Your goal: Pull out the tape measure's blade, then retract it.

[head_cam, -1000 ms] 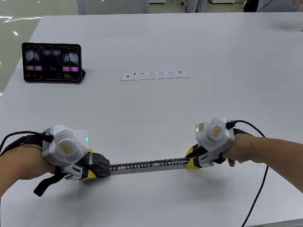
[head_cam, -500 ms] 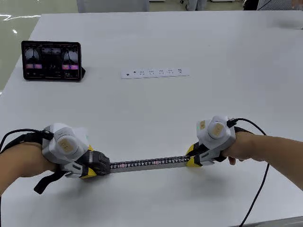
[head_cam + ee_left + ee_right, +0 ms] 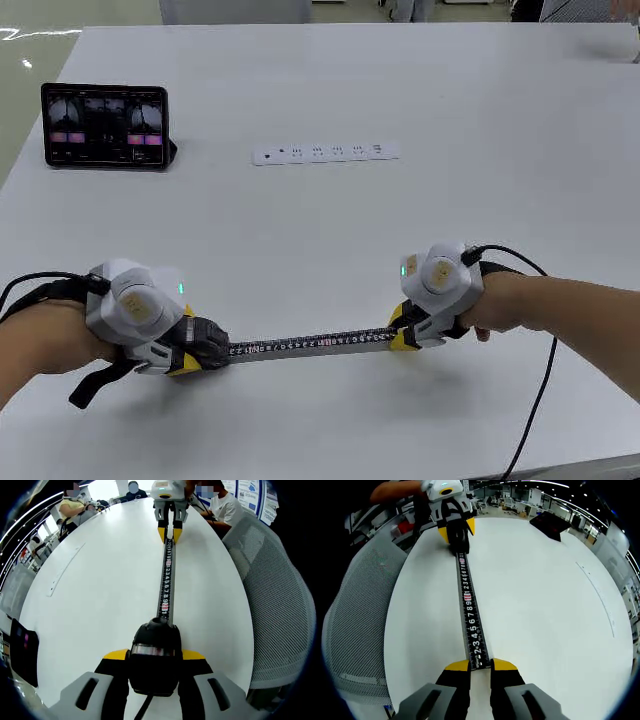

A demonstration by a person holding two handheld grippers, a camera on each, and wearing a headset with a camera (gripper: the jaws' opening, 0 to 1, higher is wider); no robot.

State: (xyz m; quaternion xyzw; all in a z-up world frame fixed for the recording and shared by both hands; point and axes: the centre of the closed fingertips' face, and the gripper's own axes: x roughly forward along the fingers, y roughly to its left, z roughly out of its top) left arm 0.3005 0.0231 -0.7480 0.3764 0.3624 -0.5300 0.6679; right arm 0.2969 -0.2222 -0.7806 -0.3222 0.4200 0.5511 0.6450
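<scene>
A black tape measure case (image 3: pixel 206 343) lies low over the white table (image 3: pixel 330 230), with my left gripper (image 3: pixel 190 352) shut on it. Its blade (image 3: pixel 310 345) runs out to the right, numbers up, to my right gripper (image 3: pixel 402 338), which is shut on the blade's tip. In the left gripper view the case (image 3: pixel 155 640) sits between the yellow-tipped fingers of the left gripper (image 3: pixel 154 655), and the blade (image 3: pixel 166 580) stretches away to the right gripper (image 3: pixel 170 530). In the right gripper view the right gripper (image 3: pixel 480 665) pinches the blade (image 3: pixel 468 605) near its end, and the blade leads to the case (image 3: pixel 457 536).
A tablet (image 3: pixel 105 125) stands at the far left of the table and a white power strip (image 3: pixel 325 153) lies mid-table. A black cable (image 3: pixel 540 400) trails from the right hand off the near edge. A mesh chair (image 3: pixel 280 605) stands beside the table, and people sit at its end.
The right gripper has edged slightly left, toward the case. The blade's drawn length looks about the same. The left gripper has held its place.
</scene>
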